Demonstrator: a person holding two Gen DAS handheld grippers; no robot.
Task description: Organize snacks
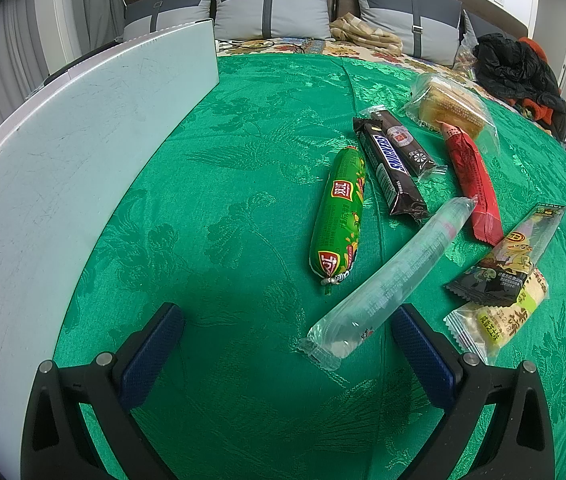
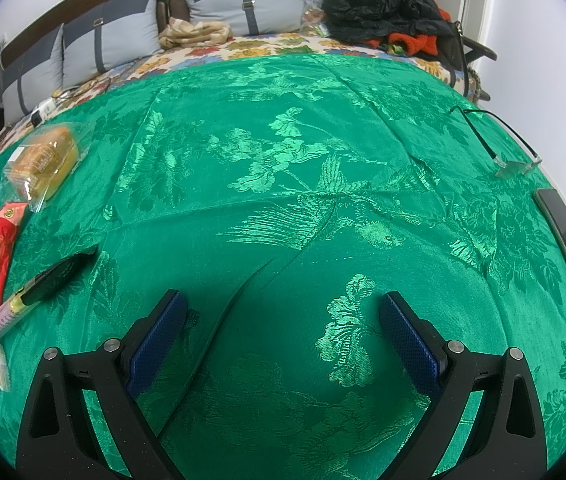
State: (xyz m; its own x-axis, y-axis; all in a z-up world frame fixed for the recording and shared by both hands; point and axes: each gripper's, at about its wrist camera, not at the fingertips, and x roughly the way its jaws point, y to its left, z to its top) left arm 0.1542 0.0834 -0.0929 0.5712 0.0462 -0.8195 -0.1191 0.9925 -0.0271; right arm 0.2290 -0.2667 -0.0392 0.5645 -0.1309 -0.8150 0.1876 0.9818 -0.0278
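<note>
While both grippers, left [image 1: 287, 336] and right [image 2: 283, 320], gape empty over the green cloth [image 2: 283, 208], a clear packet [image 1: 391, 280] lies near the left one's right finger.

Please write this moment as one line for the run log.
phase: before first pick | left gripper: open, empty, over green cloth near clear packet | right gripper: open, empty | snacks: loose on cloth

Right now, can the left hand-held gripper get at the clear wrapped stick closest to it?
Probably yes. The left hand-held gripper is open, and the clear wrapped stick lies just ahead with its near end between the fingers. Nothing covers it; the green sausage lies apart to one side.
</note>
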